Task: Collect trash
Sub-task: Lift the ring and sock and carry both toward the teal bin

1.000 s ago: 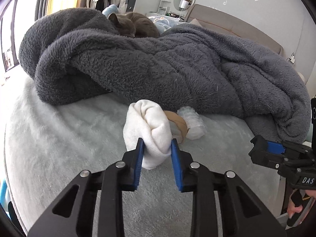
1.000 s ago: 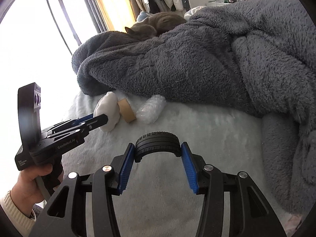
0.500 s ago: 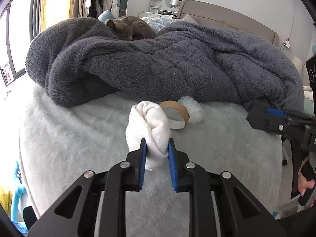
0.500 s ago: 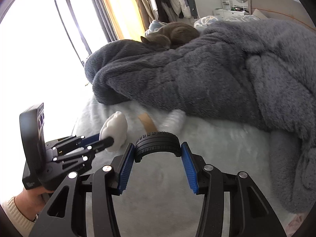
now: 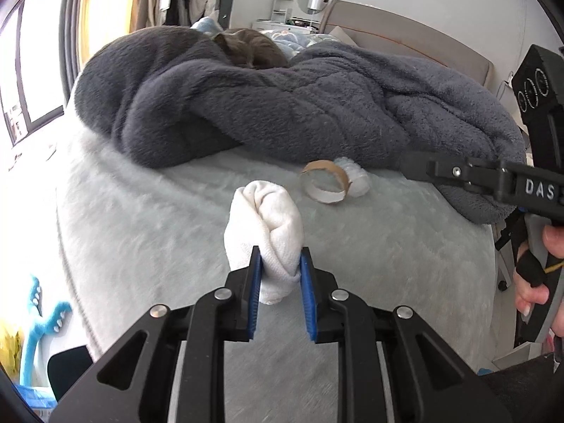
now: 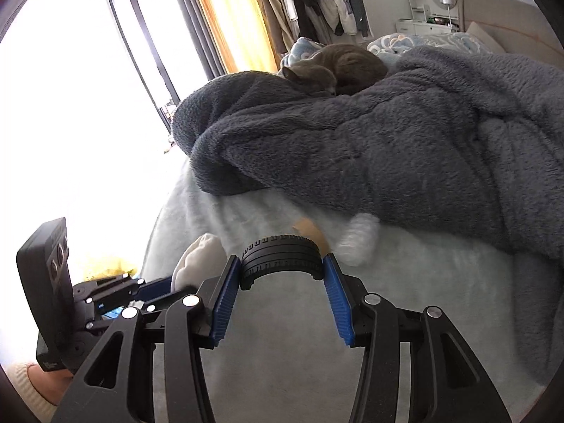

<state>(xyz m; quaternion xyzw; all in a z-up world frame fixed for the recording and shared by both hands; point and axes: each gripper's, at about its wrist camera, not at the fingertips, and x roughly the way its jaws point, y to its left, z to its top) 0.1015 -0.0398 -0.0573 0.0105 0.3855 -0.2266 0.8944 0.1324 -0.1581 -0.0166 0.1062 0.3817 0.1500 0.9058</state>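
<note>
Left wrist view: left gripper [image 5: 281, 260] clenched on white rolled cloth [image 5: 265, 225], long axis upright, held above bed [image 5: 148, 232]. Cardboard ring [image 5: 326, 186] lay beyond, opening facing camera.

Right wrist view: right gripper [image 6: 282, 275] grasped black tyre-like ring [image 6: 282, 254], its axis pointing forward.

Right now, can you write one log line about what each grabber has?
left gripper: jaws shut on white cloth | right gripper: jaws shut on black tyre | cardboard ring: on bed

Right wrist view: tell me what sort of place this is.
Most likely a bedroom in a home: a bed with a rumpled grey blanket, a cat curled on it, and clothes hanging at the back.
</note>
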